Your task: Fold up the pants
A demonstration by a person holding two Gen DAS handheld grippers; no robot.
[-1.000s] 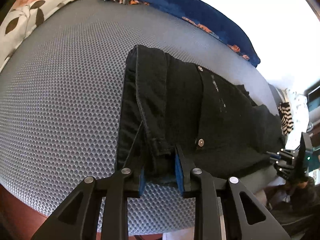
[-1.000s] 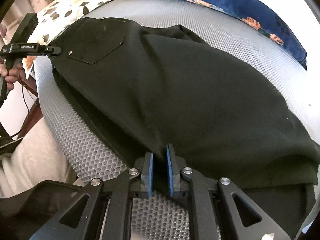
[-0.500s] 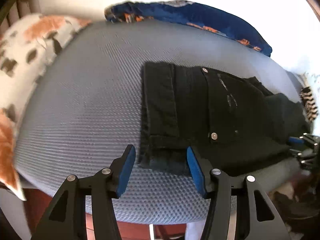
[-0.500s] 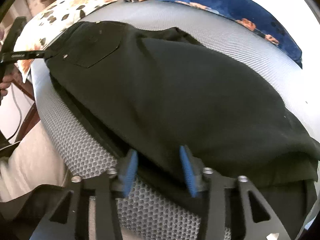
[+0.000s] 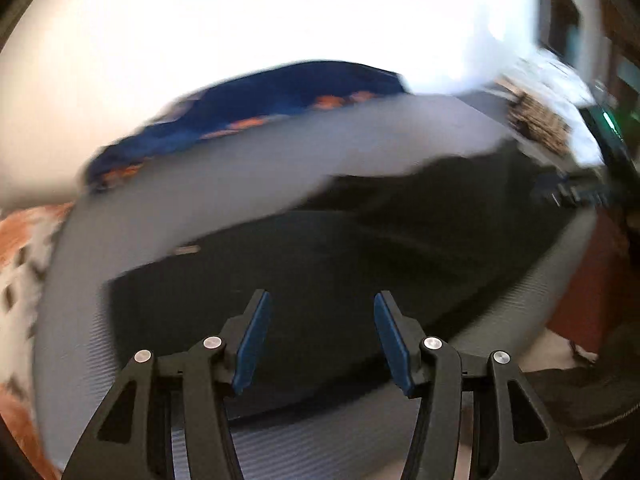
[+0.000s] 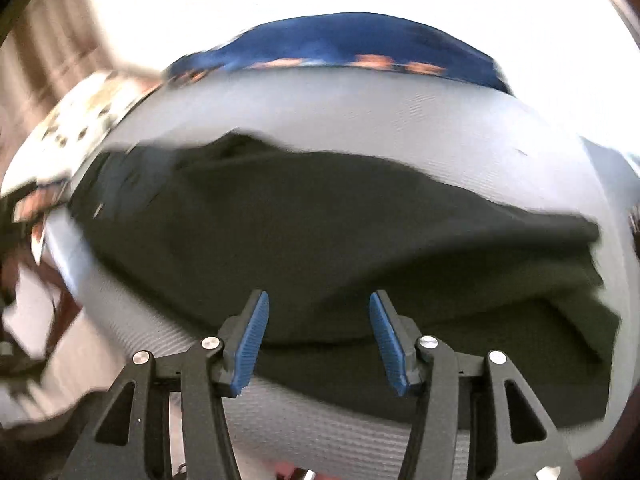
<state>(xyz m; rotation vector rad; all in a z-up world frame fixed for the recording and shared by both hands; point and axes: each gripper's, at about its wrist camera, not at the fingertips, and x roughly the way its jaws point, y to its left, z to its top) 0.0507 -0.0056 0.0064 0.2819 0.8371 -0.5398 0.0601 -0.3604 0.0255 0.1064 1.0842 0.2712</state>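
Black pants (image 5: 340, 264) lie folded lengthwise on a grey mesh mattress (image 5: 248, 168). Both views are motion-blurred. My left gripper (image 5: 320, 336) is open and empty, its blue pads spread wide above the near edge of the pants. My right gripper (image 6: 318, 336) is also open and empty, above the near edge of the pants (image 6: 320, 232) at their leg end. The right gripper also shows at the far right of the left wrist view (image 5: 568, 192).
A blue floral blanket (image 5: 260, 100) lies along the far side of the mattress; it also shows in the right wrist view (image 6: 340, 48). A floral pillow (image 5: 20, 248) sits at the left. The mattress front edge (image 6: 320, 432) is just below the right gripper.
Both grippers let go of the pants' near edge, opened wide and pulled back. Both cameras have swung and now see the pants from farther off.
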